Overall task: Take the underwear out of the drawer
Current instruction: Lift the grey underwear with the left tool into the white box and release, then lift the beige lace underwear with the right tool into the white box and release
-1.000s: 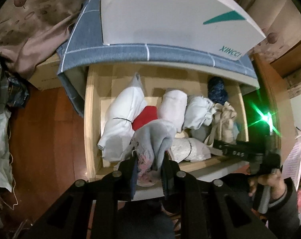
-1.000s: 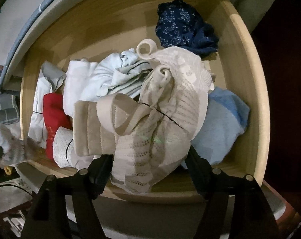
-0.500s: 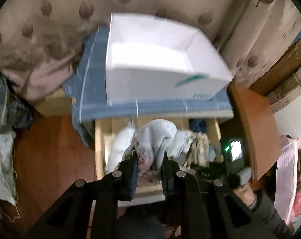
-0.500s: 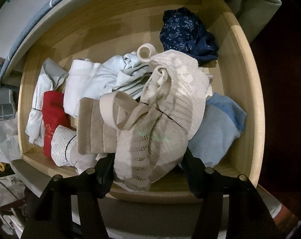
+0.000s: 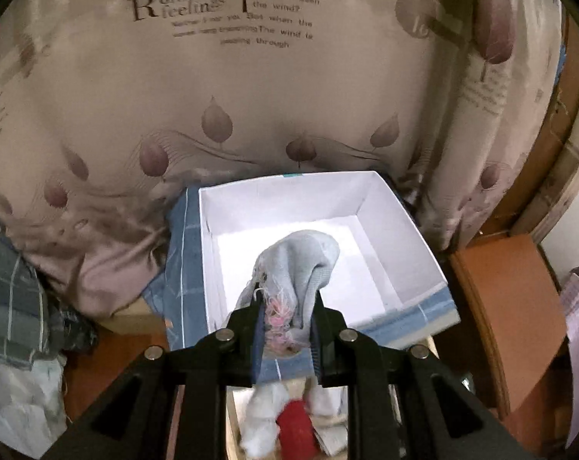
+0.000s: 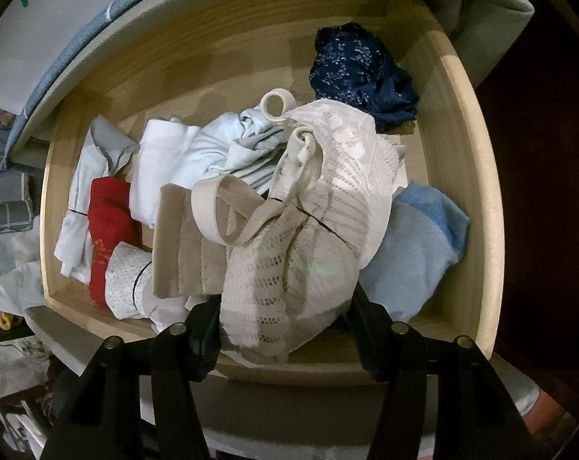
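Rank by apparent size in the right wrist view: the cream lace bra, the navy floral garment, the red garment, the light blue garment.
1. cream lace bra, though nearest the camera
2. light blue garment
3. navy floral garment and red garment: too alike to rank

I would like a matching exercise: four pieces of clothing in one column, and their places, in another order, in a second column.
Column 1:
1. grey garment
2. lace garment
3. navy garment
4. red garment

Column 2:
a. back right of the drawer
b. in the left tool, over the white box
c. left side of the drawer
d. between the right tool's fingers

Pairs: 1-b, 2-d, 3-a, 4-c
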